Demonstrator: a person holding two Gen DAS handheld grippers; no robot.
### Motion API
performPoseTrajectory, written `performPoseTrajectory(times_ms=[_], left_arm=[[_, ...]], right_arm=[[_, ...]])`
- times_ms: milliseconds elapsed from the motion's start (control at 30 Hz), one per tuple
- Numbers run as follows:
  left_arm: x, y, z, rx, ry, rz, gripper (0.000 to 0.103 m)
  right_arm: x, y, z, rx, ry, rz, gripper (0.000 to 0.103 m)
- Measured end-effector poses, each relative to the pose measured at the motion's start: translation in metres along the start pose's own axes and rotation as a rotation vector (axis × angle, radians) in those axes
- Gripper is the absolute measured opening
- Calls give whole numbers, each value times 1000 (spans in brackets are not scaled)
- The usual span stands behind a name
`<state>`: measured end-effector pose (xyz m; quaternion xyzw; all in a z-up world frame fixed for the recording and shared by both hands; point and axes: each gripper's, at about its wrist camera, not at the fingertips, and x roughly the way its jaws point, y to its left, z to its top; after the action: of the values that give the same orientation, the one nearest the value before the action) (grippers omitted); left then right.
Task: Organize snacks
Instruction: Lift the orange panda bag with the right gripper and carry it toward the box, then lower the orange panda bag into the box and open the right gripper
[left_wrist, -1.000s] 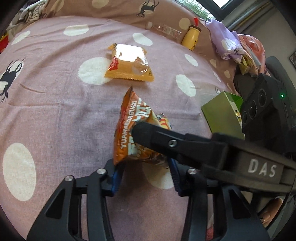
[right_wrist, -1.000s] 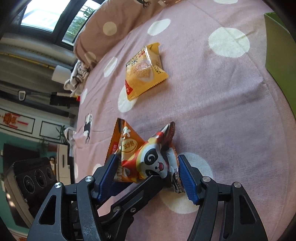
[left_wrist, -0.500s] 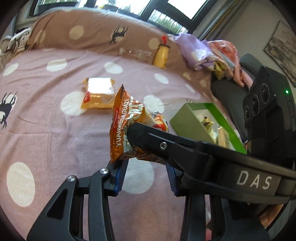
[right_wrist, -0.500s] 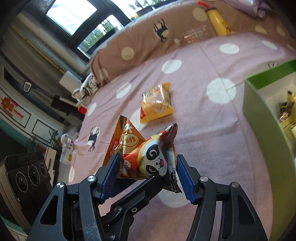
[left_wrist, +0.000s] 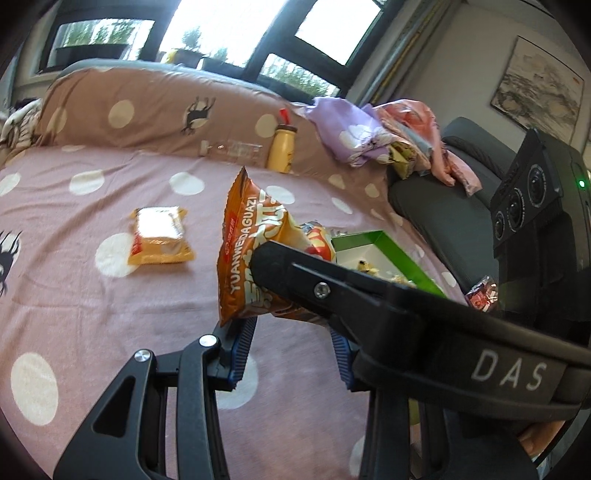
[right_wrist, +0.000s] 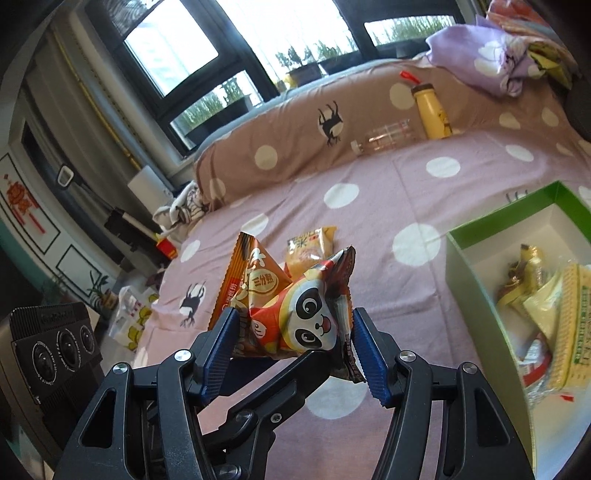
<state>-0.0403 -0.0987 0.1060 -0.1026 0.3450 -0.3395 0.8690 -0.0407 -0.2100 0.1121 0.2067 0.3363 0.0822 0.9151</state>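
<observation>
Both grippers hold snack packets together above the pink dotted bedspread. My left gripper is shut on an orange seed packet; the right gripper's finger crosses in front of it. My right gripper is shut on the orange packet and a panda packet pressed against it. A yellow snack packet lies flat on the bed farther off, also in the right wrist view. A green box with several snacks inside stands at the right, its rim also in the left wrist view.
A yellow bottle and a clear bottle lie against the brown dotted pillow. Crumpled purple and pink cloth sits on a dark chair to the right. The bed edge drops to the floor at the left.
Both grippers have risen and tilted up with the packets, lifting them off the bed. The green box has come more fully into view at the right.
</observation>
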Motion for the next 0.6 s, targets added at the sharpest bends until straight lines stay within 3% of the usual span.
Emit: performPoseTrajectory(times_ms=[233, 600], left_arm=[[15, -40, 11, 112, 0, -42, 36], [36, -69, 17, 191, 34, -85, 36]], right_arm=[[-32, -21, 6, 26, -87, -30, 65], [-57, -50, 6, 101, -151, -72, 65]])
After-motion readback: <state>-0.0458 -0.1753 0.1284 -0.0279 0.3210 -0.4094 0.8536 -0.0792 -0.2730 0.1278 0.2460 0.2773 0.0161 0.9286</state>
